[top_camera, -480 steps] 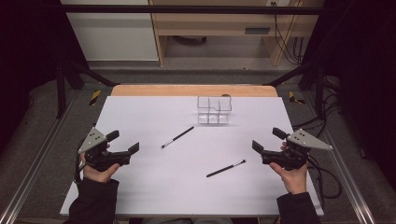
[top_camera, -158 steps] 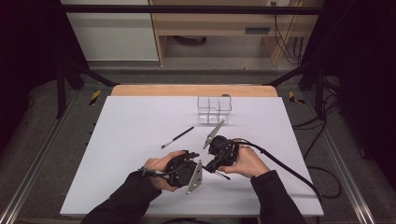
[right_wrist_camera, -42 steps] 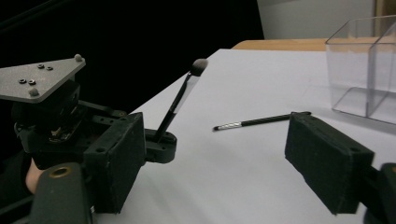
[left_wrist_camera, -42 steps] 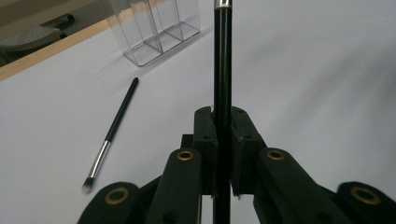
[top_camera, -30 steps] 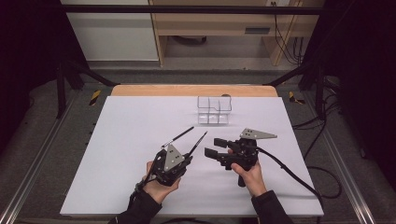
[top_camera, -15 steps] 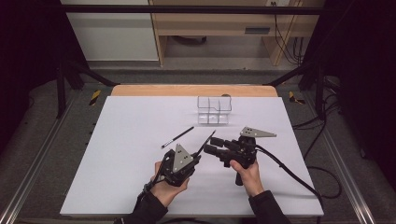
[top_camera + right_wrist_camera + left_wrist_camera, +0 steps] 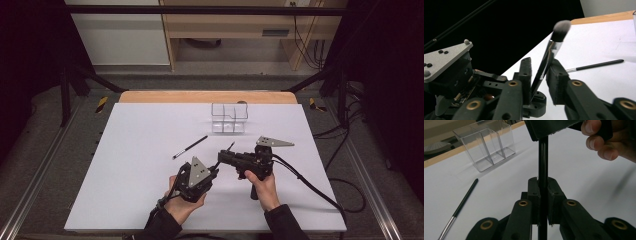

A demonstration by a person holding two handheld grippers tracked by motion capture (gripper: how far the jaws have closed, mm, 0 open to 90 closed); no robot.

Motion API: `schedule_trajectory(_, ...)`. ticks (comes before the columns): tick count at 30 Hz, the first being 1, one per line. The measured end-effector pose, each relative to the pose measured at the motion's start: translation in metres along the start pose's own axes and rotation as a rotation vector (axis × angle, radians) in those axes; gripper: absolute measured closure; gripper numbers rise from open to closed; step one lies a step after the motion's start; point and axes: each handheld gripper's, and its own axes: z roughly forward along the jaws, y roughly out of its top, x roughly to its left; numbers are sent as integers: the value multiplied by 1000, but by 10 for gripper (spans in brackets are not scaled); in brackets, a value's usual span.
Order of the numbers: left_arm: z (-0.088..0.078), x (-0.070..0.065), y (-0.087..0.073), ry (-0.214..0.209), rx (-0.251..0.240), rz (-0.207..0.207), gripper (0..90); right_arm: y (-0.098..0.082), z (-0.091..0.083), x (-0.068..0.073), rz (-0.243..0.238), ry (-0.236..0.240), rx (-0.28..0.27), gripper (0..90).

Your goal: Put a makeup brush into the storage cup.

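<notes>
1. At table centre, toward 6 o'clock in the high view: a handover of a makeup brush (image 7: 231, 146) in mid-air, bristles aimed at about 1 o'clock, above the white table (image 7: 125, 190).
2. Left gripper (image 7: 214, 170): jaws pressed together on the black handle, pinching it low down.
3. Right gripper (image 7: 222, 157): jaws just been closing, with the brush between them near the metal ferrule; impossible to tell whether both pads press yet.
4. To do it well: finish the right-hand squeeze until both pads bear squarely, and loosen the left grip only after that. Judged risk otherwise: a tilted brush levering out or dropping.
5. Better to grip below the ferrule, on the handle, well clear of the bristles.
6. Likely goal, as a judgement: the clear acrylic organizer (image 7: 229, 117) at 12 o'clock, so worth keeping the brush along its present line for an easy drop-in.
7. Second brush (image 7: 190, 147): flat on the table at 10 o'clock from the grippers, untouched.
8. Right gripper view: grey bristle tip and the slant of the brush across the jaws, not readable from above.
9. Left gripper view: handle running straight up between the clamped pads, and the organizer's dividers.
</notes>
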Motion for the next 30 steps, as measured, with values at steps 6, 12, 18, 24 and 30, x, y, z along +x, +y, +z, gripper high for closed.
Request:
schedule_trajectory(6,0,-1,0,-5,-2,2,832,1,-1,-1,9,29,7,812)
schedule_trajectory(12,0,-2,-1,-11,5,9,830,0,-1,0,4,54,8,831)
schedule_trajectory(18,1,-2,-1,-24,1,1,786,1,-3,1,-18,51,3,833)
schedule_trajectory(24,-2,4,-2,-59,-4,-3,643,4,-9,3,-84,-23,-16,832)
schedule_trajectory(30,-8,17,-3,-81,-20,-25,481,7,-16,5,-133,-96,-23,832)
